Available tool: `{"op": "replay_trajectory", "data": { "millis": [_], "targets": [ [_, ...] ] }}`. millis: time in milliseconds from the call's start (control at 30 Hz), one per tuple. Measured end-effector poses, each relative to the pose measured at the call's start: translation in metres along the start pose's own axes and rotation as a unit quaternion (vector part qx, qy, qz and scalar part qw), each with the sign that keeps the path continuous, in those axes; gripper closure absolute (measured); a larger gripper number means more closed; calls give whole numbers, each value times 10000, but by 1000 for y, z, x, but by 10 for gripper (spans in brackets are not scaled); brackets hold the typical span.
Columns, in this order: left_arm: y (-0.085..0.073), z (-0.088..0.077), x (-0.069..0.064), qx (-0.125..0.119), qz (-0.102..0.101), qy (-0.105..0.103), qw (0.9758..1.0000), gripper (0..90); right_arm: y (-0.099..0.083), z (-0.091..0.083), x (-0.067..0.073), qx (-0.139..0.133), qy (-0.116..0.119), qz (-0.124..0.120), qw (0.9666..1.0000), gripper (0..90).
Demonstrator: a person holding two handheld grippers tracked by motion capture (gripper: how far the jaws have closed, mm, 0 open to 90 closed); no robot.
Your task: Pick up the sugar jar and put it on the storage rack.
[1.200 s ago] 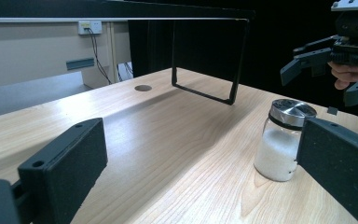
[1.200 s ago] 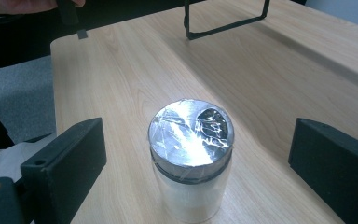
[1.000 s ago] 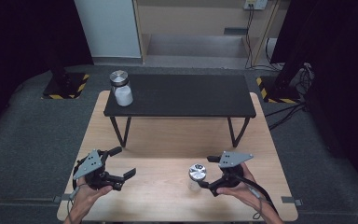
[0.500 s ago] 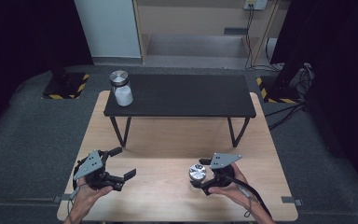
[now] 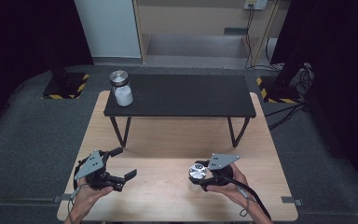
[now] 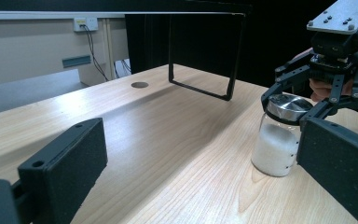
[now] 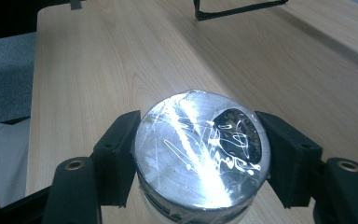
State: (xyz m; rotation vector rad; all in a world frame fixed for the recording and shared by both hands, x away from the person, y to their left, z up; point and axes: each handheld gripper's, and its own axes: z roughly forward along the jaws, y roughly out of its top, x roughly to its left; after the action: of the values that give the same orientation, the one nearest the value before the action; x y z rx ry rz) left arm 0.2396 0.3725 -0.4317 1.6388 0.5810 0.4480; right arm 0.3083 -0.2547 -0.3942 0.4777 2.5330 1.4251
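Fingers of right gripper [image 5: 204, 176] clamp upright jar [image 5: 196, 177] lid; left gripper [image 5: 120, 164] fingers apart.

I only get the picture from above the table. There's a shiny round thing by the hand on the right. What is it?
Observer: It is the metal lid of a small jar. The left gripper view shows it from the side: clear glass, filled with white powder most of the way up, standing on the wooden table.
Operator: Is that hand's tool actually touching it?
Observer: Yes. In the right gripper view the right gripper has one black pad on each side of the lid, pressed against its rim.
Operator: And the other tool, is it holding anything?
Observer: No. The left gripper has its jaws spread wide, with bare tabletop between them.
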Motion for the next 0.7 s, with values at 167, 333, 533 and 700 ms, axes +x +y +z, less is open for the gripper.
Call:
{"op": "replay_trajectory", "data": {
  "millis": [167, 333, 533, 700],
  "targets": [
    [0, 1, 1, 20, -1, -11, 10000, 7, 2, -3, 3, 28, -91, -60, 9999, 347],
    [0, 1, 0, 26, 5, -18, 10000, 7, 9, -13, 2, -60, -99, -28, 9999, 347],
    [0, 1, 1, 28, 6, -28, 10000, 7, 25, -33, -1, -233, -108, 38, 9997, 347],
    [0, 1, 1, 21, -7, -31, 10000, 7, 43, -50, -5, -221, -159, 63, 9996, 347]
  ]
}}
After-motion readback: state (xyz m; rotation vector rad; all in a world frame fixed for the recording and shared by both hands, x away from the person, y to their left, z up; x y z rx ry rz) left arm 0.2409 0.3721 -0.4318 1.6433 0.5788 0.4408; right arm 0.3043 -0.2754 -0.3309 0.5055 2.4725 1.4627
